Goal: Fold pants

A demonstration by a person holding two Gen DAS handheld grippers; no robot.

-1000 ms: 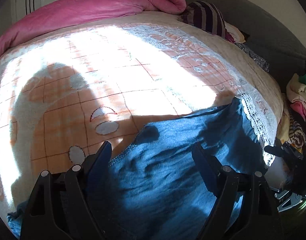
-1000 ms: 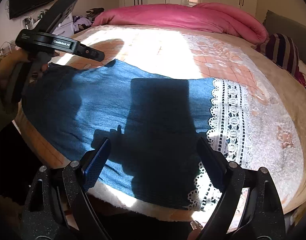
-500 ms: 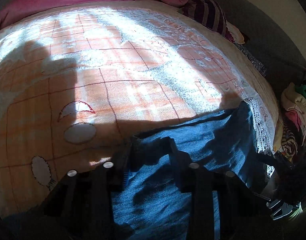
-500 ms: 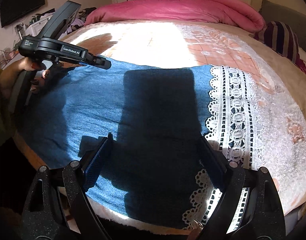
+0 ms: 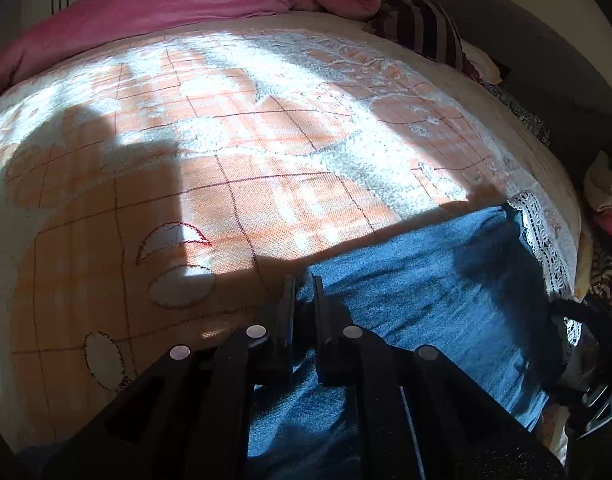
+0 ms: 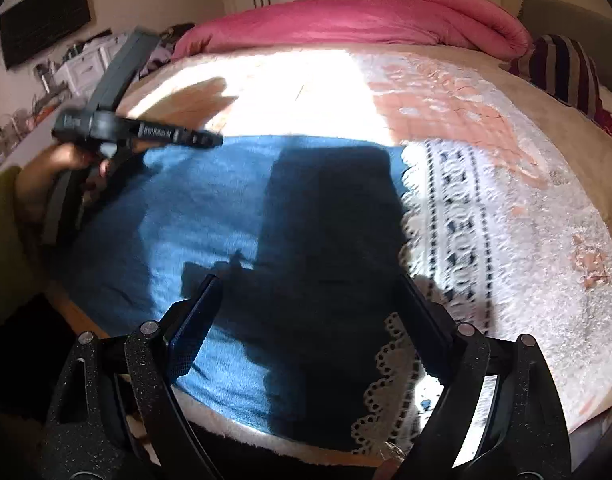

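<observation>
**Left gripper clamping pants edge; right gripper standing open over lace cuff**

Left gripper [image 5: 303, 292] is pinching the far edge of the blue pants [image 5: 406, 300] near their left end, with its jaws having just been closing and now nearly together on a fold of the denim-like cloth. Its black fingers [image 5: 285, 312] are angling steeply down onto the bedspread [image 5: 265, 160]. In the right wrist view, the same tool [image 6: 201, 140] is showing blurred at the left of the bed, with the person's hand [image 6: 57, 168] wrapping its handle and an olive-green sleeve [image 6: 1, 216] trailing behind.

Right gripper [image 6: 310, 308] is hovering above the near edge of the garment with its jaws standing wide apart and nothing pressing between the pads. One blue-padded finger [image 6: 193, 320] is sitting over plain blue cloth; the other is sitting near the white lace trim [image 6: 446, 208] at the pants' right end.

Pants are lying flat across the near part of the bed, running left to right, partly in sun and partly under a dark cast shadow. A pink duvet [image 6: 366, 20] is lying bunched along the far side of the bed, and a striped pillow [image 6: 566, 64] is resting at the far right. Whether the right gripper's fingertips are touching the cloth cannot be determined.
</observation>
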